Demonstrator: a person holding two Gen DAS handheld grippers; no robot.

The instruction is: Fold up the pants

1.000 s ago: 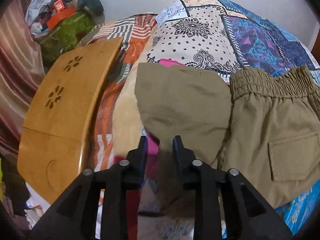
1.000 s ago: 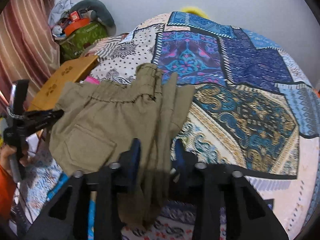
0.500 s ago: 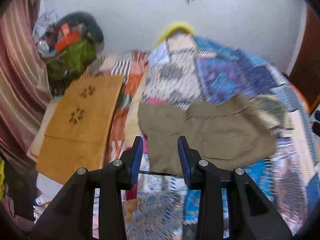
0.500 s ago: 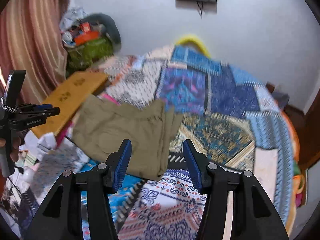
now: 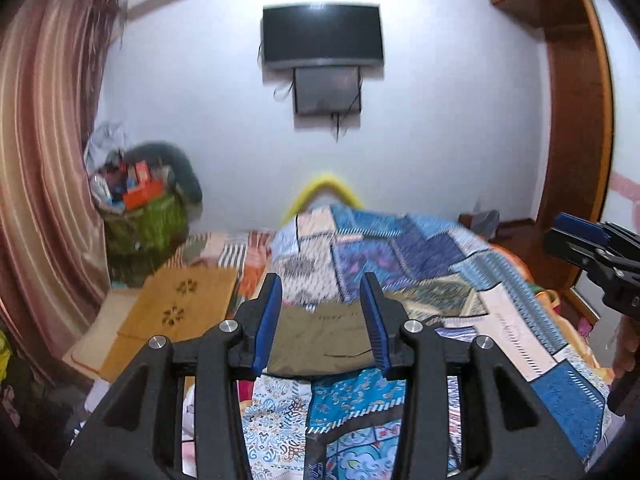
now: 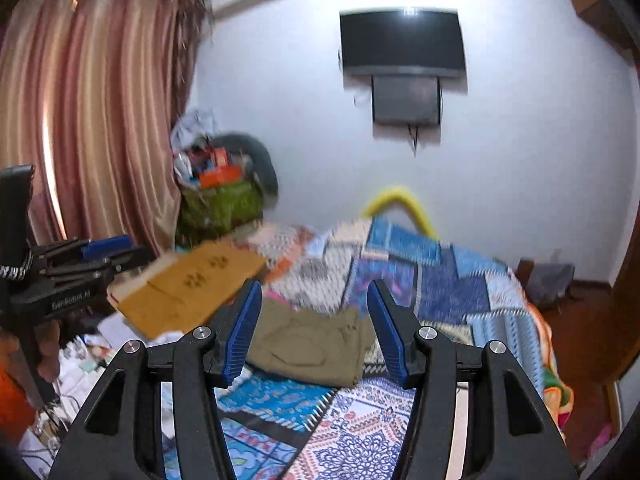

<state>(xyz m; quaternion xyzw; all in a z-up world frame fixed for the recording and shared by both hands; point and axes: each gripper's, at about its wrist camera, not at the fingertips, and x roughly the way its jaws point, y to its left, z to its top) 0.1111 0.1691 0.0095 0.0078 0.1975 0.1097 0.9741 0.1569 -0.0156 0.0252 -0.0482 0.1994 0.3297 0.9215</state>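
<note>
Pants lie folded on the bed quilt, released. Left tongs and right tongs have just been opening, empty now, pulled up and back since a second ago. Fold looks finished.

A patchwork quilt covers the bed. A wooden board lies left of it, beside a striped cloth. A green bag heaped with clutter stands in the corner by a striped curtain. A TV hangs on the white wall, with a yellow tube below it.
</note>
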